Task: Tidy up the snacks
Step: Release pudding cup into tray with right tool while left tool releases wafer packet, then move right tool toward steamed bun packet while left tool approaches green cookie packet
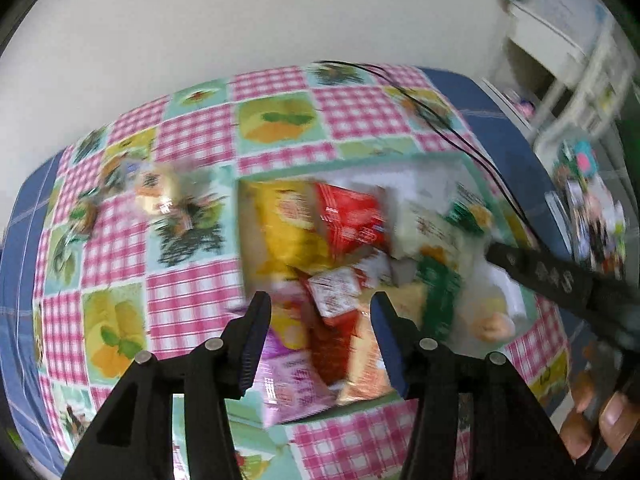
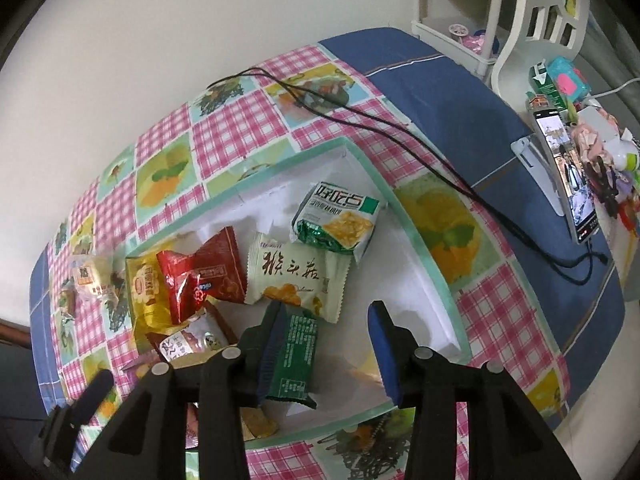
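Snack packets [image 2: 296,276] are seen gathered inside a white, green-rimmed box [image 2: 416,240] on the checked tabletop [image 2: 236,128] — one wrapped snack [image 2: 94,276] lies outside, beside it. Left claw [image 1: 320,340] and right claw [image 2: 328,344] are held wide above the box, nothing gripped.

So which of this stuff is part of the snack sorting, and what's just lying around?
Job:
box
red packet
cream biscuit packet
green cracker packet
dark green packet
loose snack outside the box

Lying about:
black cable
phone
white shelf
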{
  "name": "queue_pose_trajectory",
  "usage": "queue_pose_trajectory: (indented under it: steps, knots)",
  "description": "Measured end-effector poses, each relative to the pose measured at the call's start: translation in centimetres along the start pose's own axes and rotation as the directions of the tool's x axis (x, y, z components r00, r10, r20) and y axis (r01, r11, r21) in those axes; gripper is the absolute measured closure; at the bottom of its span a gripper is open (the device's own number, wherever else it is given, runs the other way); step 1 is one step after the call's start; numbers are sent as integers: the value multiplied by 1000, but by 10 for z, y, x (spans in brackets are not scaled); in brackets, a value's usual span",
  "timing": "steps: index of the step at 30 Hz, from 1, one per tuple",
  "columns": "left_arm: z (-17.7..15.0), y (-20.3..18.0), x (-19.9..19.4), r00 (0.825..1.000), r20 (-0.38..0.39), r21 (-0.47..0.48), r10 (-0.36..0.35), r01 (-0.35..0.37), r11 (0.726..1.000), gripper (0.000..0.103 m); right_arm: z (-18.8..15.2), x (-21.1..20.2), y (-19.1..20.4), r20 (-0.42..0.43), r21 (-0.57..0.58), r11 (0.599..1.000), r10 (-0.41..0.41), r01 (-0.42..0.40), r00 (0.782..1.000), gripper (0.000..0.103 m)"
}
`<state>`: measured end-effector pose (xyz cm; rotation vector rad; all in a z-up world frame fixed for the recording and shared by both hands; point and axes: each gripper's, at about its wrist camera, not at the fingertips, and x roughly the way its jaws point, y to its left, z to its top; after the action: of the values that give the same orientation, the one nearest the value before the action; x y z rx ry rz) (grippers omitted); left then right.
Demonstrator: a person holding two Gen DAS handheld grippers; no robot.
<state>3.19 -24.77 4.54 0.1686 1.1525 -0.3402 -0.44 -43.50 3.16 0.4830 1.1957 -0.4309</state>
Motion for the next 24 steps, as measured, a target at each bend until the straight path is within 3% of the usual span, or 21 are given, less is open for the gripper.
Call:
queue_pose_trajectory:
  steps: [6,13,15,17,22,24]
  knots:
    - [9,61,3,995,2,-165,102,-101,981,49,-4,3,15,-9,-44,999,2,-2,1000,57]
    - [9,92,6,995,-16,-243,101,-102,965,49,-10,1,39,-3,-95,995,19,-19,1000,57]
    - [9,94,8,995,-18,-245,102,-103,964,43,-11,0,43,1,-106,994,21,-21,1000,54]
    - [9,94,10,995,-22,-245,101,-103,964,16,-11,1,47,4,-119,993,22,-21,1000,32]
    - [7,89,17,994,-32,-215,102,-107,971,12,-11,7,49,1,-142,990,2,-1,1000,1]
    - [7,88,18,994,-26,-212,108,-111,971,8,-11,8,49,3,-143,990,1,0,1000,0]
